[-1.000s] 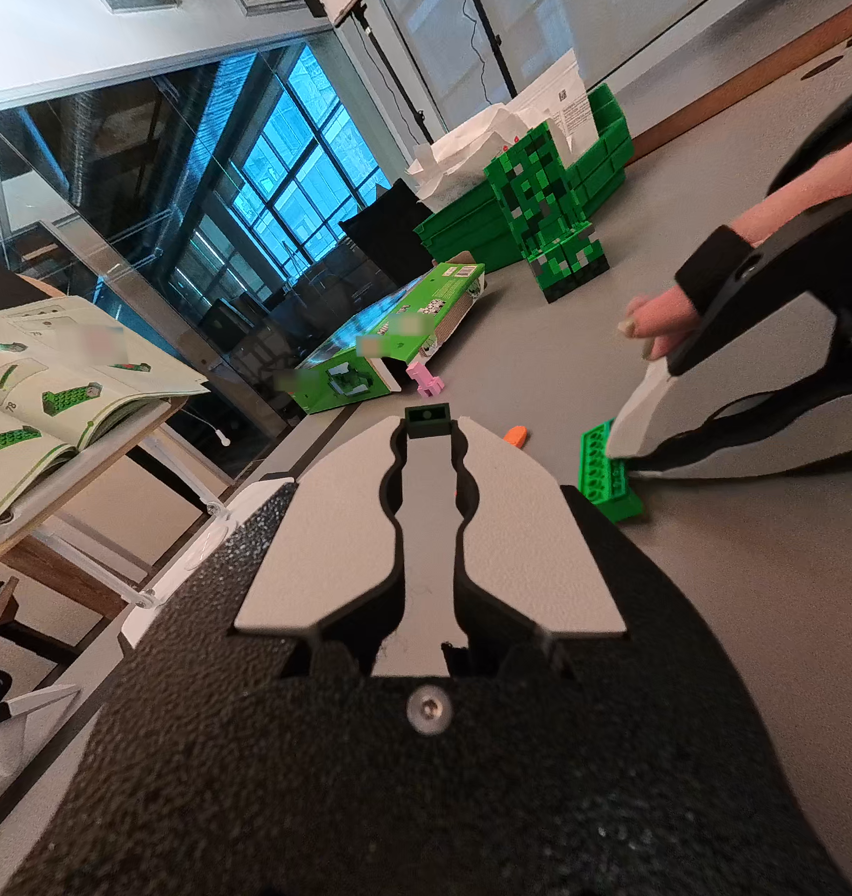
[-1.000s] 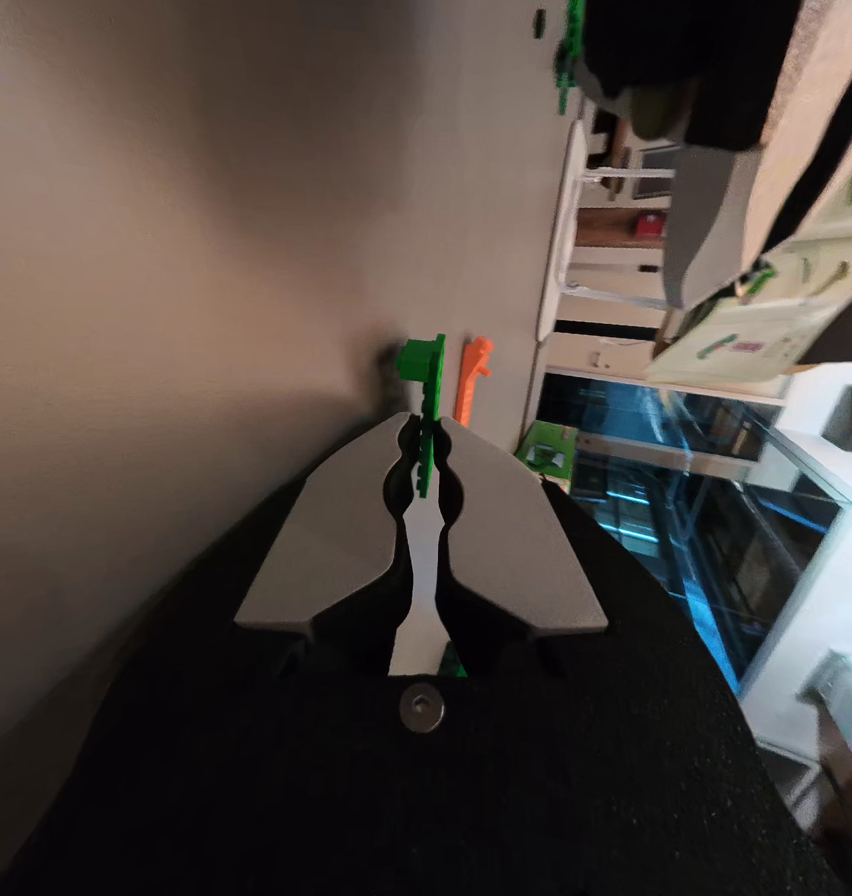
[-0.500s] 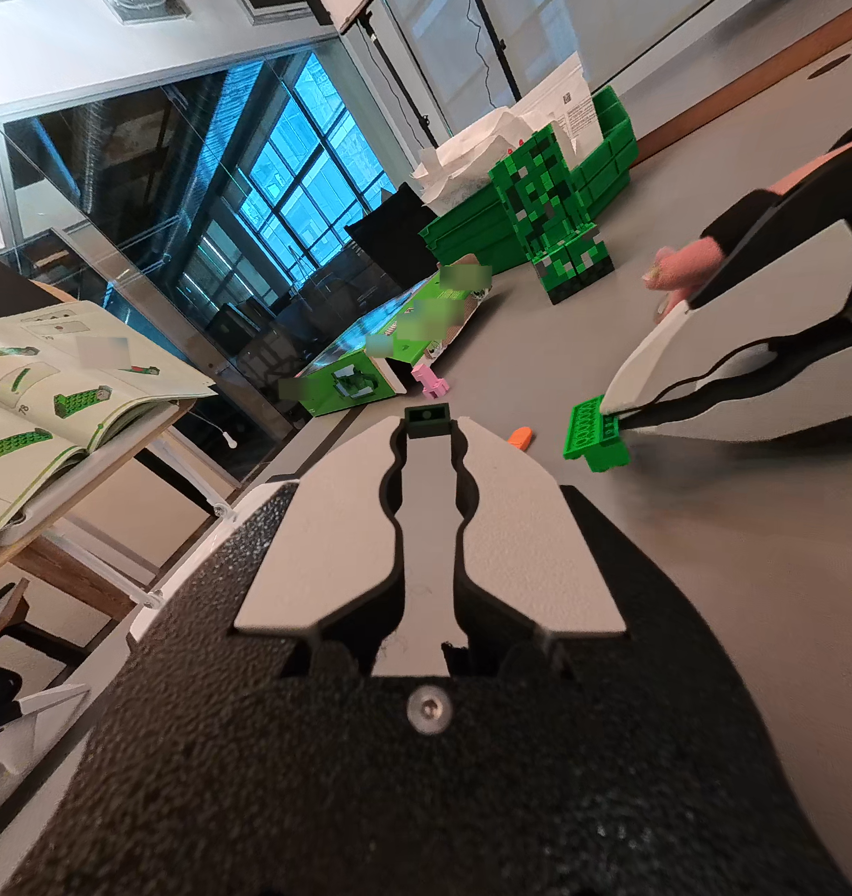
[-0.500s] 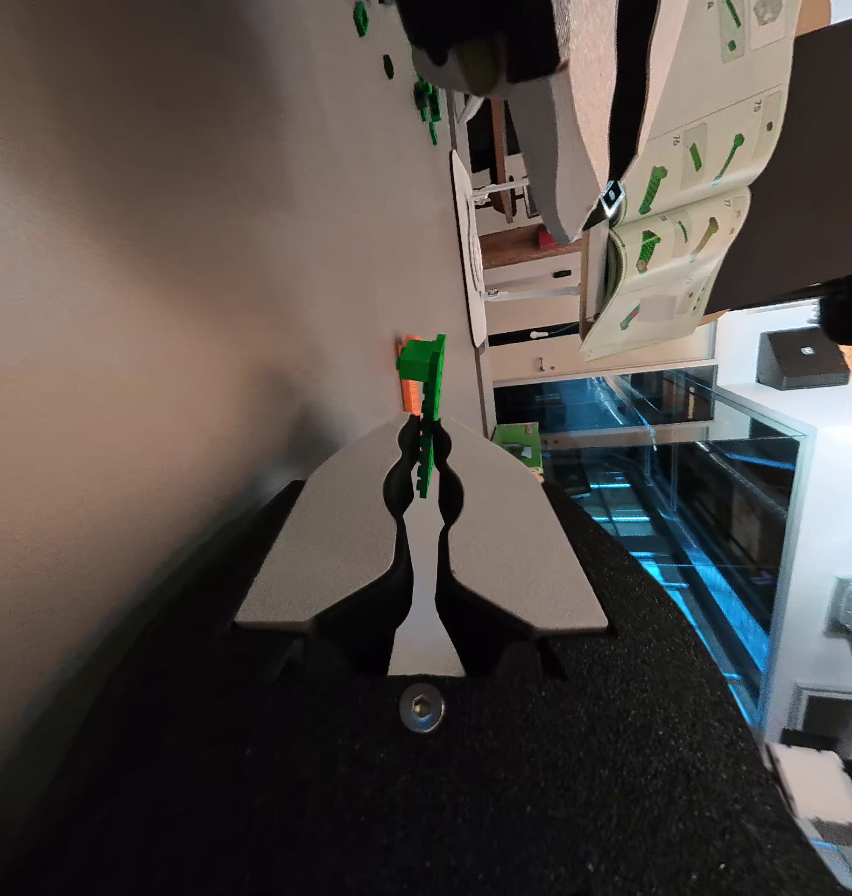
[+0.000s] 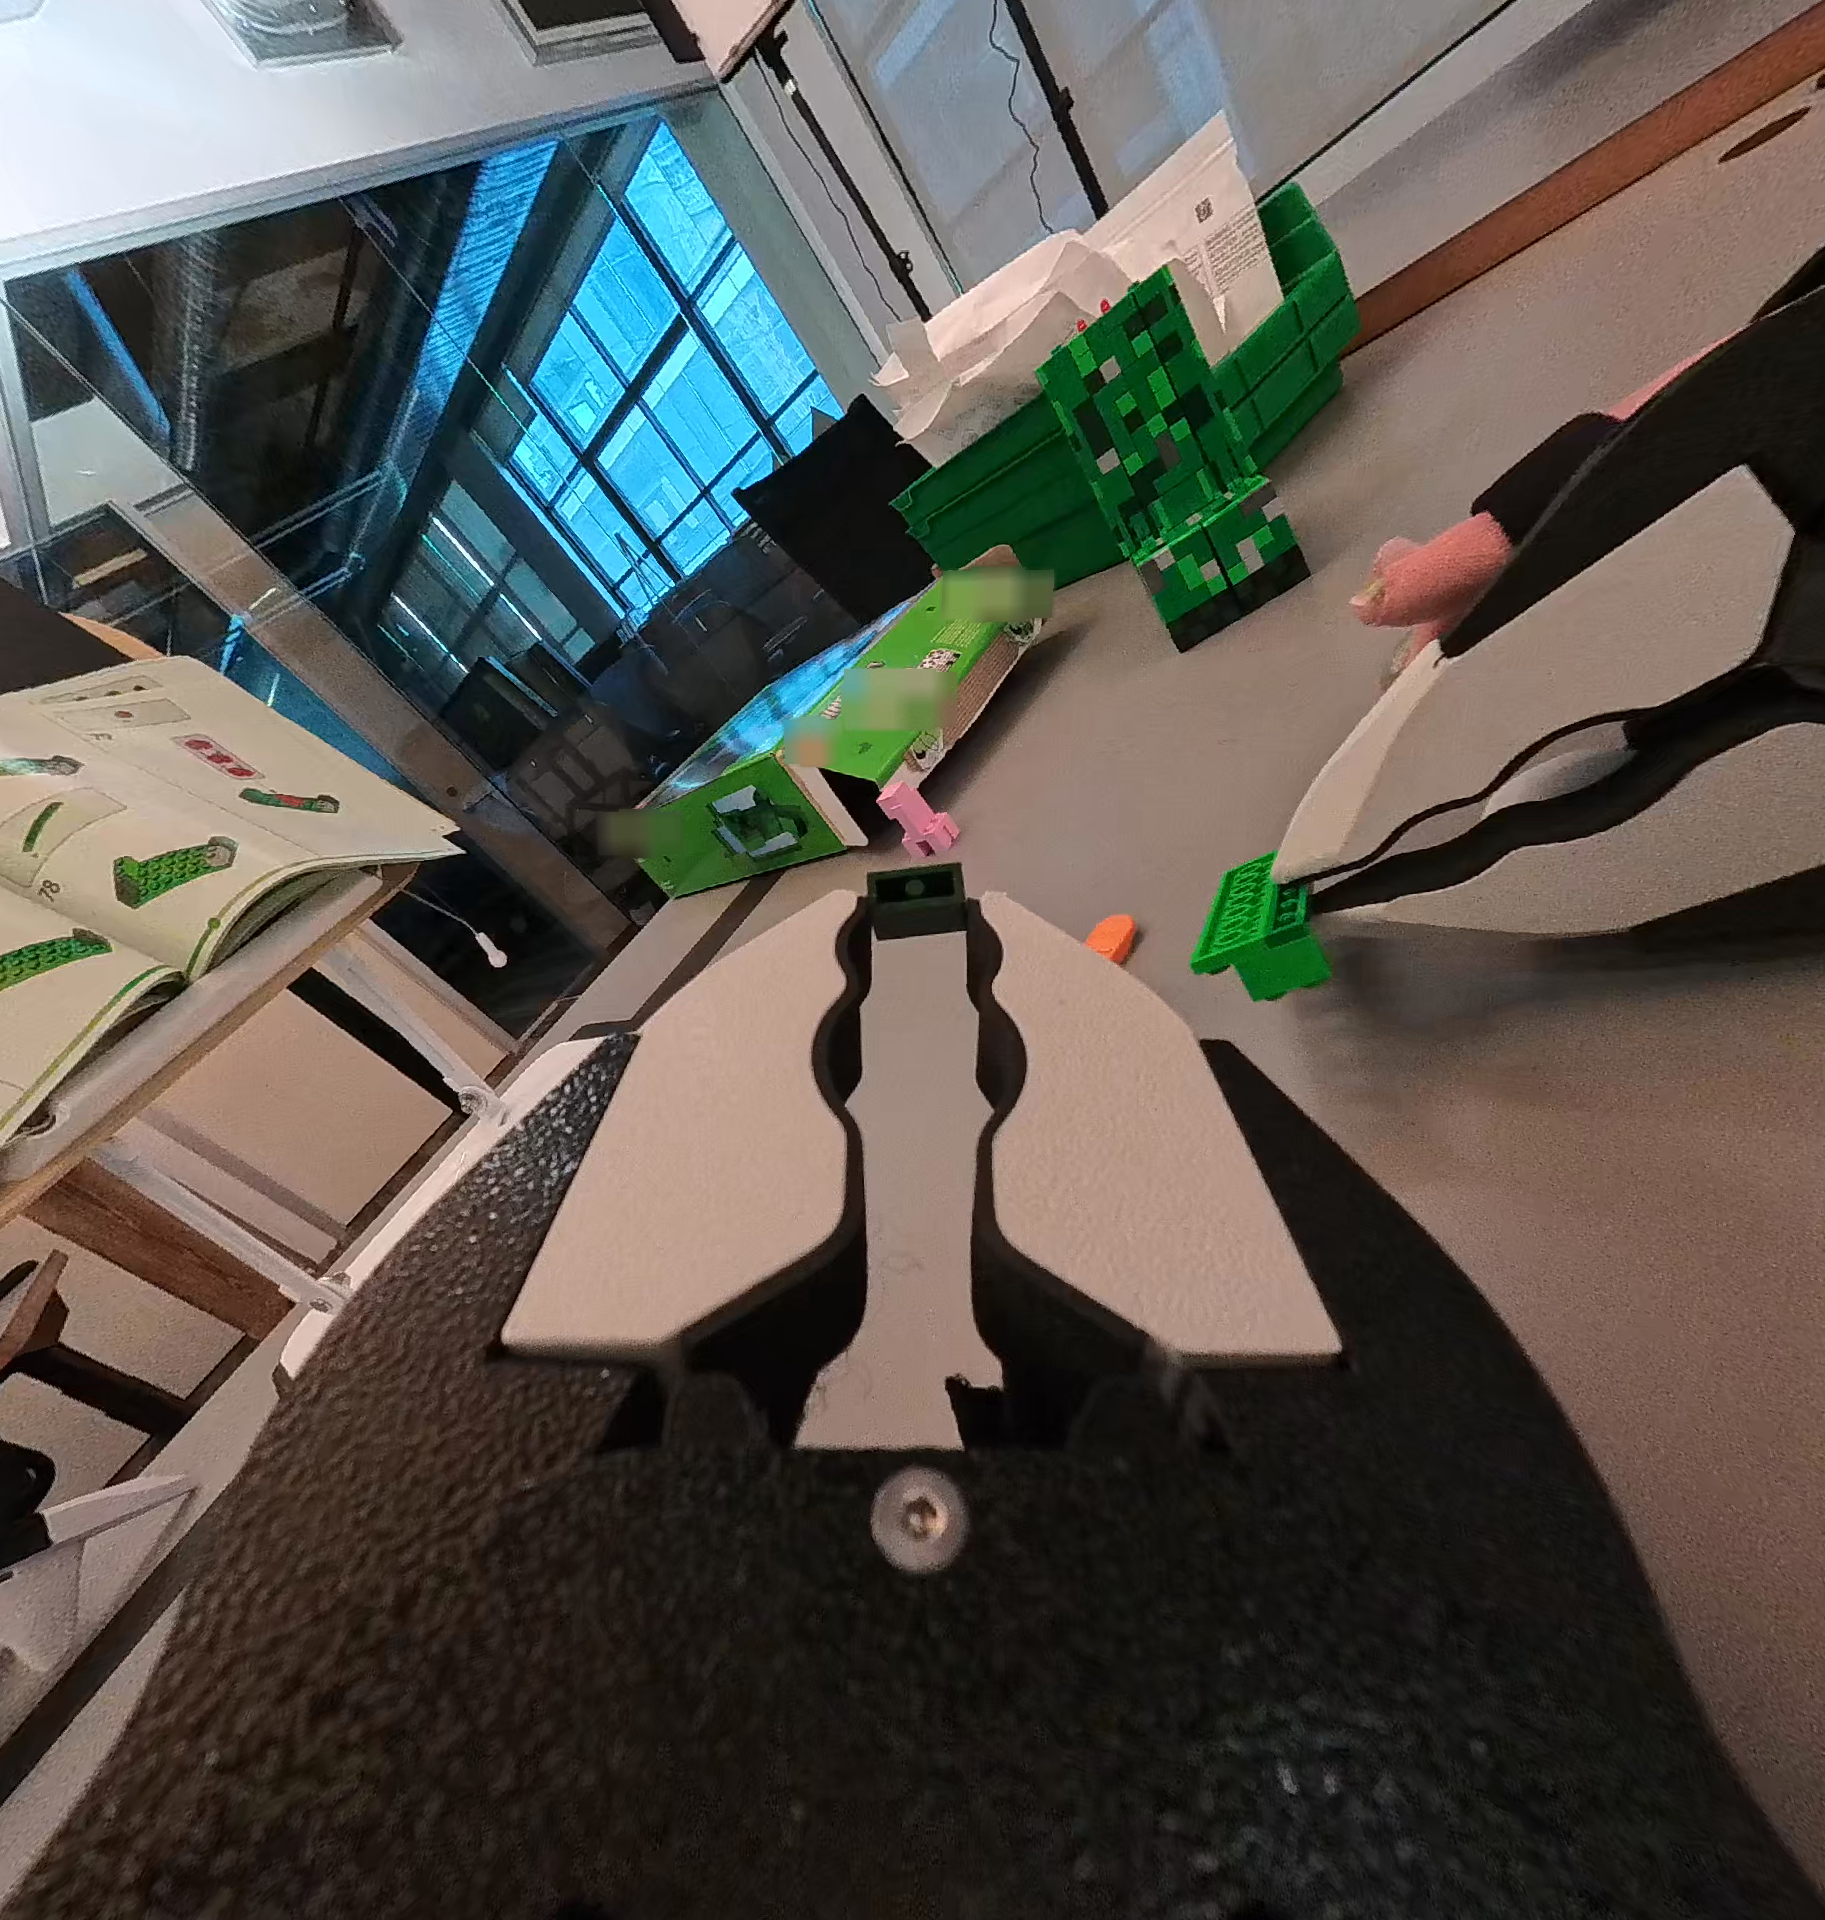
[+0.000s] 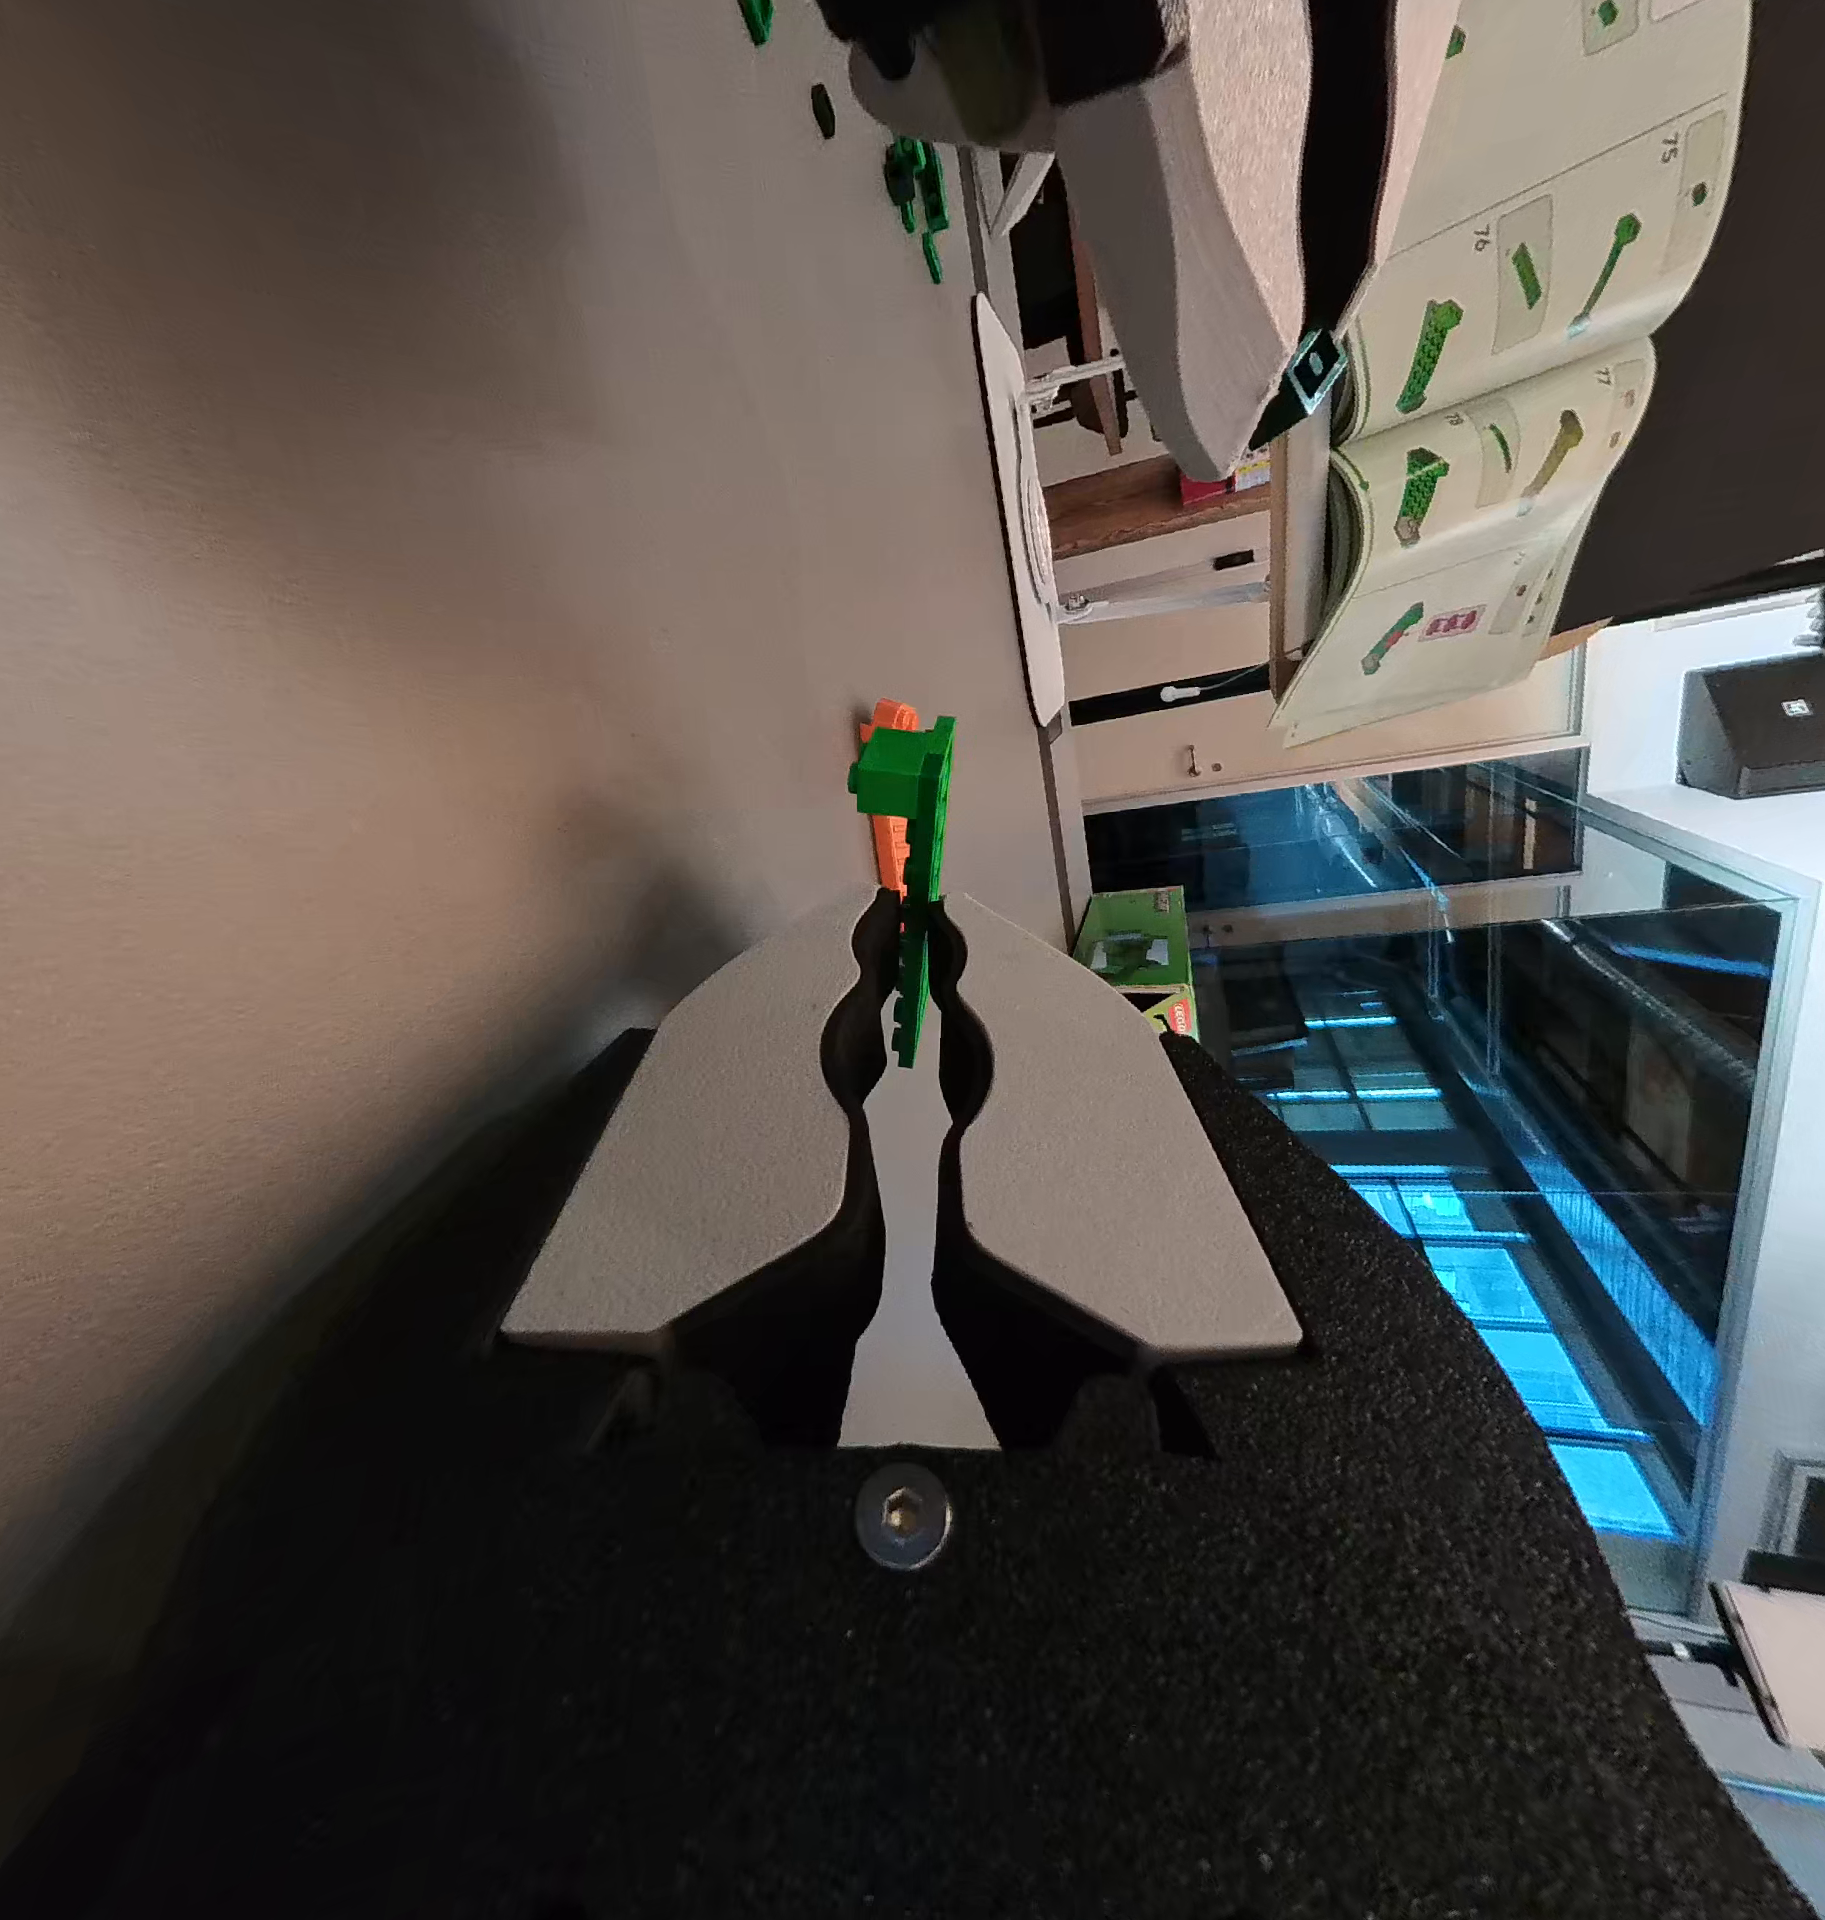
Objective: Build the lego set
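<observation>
My left gripper point(image 5: 918, 899) is shut on a small dark green brick point(image 5: 918, 902) at its fingertips, held above the grey table point(image 5: 1510, 1195). My right gripper point(image 6: 913, 914) is shut on a bright green plate assembly point(image 6: 923, 821) with a brick on its side. In the left wrist view the right gripper point(image 5: 1292, 883) holds that green assembly point(image 5: 1263, 930) just above the table, to the right of my left fingertips. In the right wrist view the left gripper point(image 6: 1292, 405) shows at the top with the dark brick point(image 6: 1311, 372).
A built green creeper figure point(image 5: 1168, 447) stands at the back before green bins point(image 5: 1001, 509) and white paper. A green set box point(image 5: 846, 748), a pink piece point(image 5: 918, 816) and an orange tool point(image 5: 1110, 935) lie on the table. An open instruction booklet point(image 5: 108, 831) rests at left. My hands' fingertips stand some 9 centimetres from each other.
The right gripper has lifted the green assembly off the table and moved it up and nearer the left gripper. The left gripper has kept its hold on the dark brick.
</observation>
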Tool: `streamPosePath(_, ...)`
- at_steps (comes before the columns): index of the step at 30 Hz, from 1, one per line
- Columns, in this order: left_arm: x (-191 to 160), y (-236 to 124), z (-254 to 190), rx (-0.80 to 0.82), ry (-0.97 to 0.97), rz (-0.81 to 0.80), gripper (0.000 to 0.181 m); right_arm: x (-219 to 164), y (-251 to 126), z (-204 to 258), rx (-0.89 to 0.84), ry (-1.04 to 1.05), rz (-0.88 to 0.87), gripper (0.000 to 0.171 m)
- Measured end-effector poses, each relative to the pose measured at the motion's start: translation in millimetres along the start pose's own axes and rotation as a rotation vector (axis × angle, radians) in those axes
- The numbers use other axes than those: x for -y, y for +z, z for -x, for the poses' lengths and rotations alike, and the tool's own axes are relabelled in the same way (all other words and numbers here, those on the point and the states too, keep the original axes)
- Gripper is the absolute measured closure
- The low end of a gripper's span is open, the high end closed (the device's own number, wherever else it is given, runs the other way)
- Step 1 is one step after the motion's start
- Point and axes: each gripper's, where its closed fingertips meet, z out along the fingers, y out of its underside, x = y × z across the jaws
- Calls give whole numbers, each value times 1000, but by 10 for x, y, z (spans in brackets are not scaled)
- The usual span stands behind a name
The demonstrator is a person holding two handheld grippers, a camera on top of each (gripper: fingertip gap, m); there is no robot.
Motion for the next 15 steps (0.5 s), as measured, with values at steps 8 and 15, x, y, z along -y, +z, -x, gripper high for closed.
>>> streamPosePath(8,-9,1,4,1,0,1,165,-3,5,-2,1,5,2,166)
streamPosePath(15,-15,-1,8,2,-2,2,165,-8,11,-9,1,14,6,166)
